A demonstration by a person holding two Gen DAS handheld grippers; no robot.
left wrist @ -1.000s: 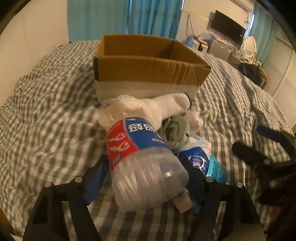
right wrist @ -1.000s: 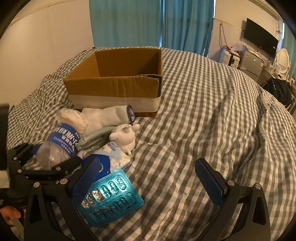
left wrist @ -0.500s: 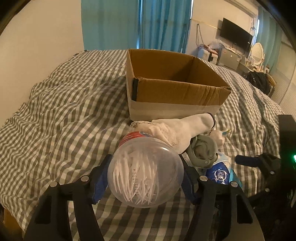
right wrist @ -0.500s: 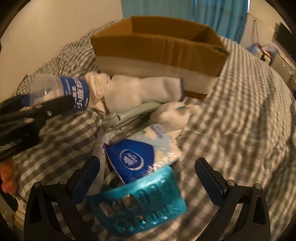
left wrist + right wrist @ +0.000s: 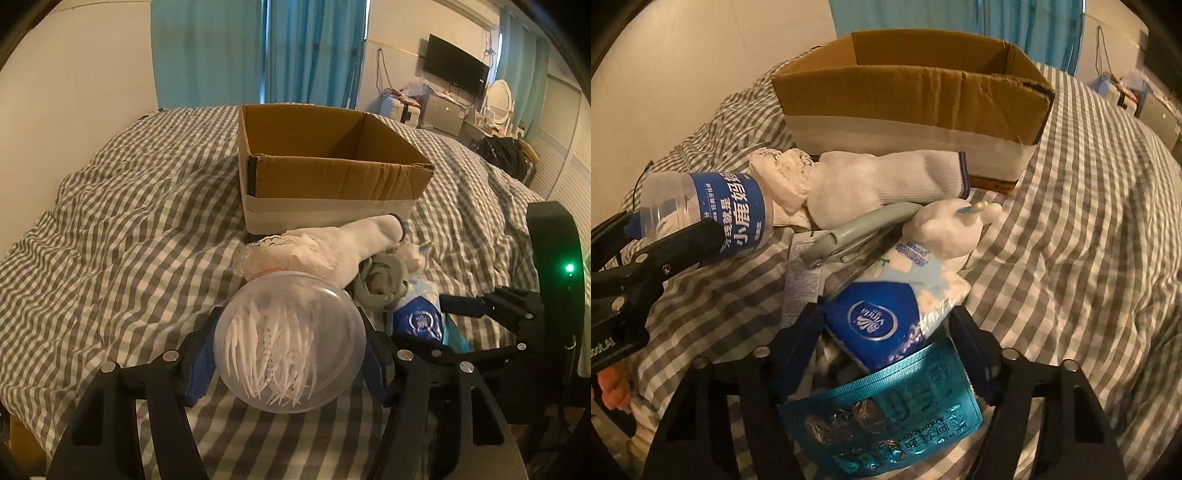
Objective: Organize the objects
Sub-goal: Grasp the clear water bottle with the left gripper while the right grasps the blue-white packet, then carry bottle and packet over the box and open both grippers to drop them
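Gingham bedspread (image 5: 122, 236), grey-and-white, rumpled; open cardboard box (image 5: 325, 173) at centre, bare cloth to its left and right
Left gripper (image 5: 290, 356) clamps clear toothpick jar (image 5: 290, 347), raised off the bed; right gripper (image 5: 886, 341), jaws narrowed around blue tissue pack (image 5: 886, 314) above teal blister pack (image 5: 886, 421); white sock (image 5: 886, 184) just before box

The round jar (image 5: 290, 341) hid the bed (image 5: 110, 240) behind it at the bottom middle. The blue pill sheet (image 5: 886, 413) was blurry, and its words were too small to read. The box (image 5: 325, 177) hid its own floor behind its near wall.
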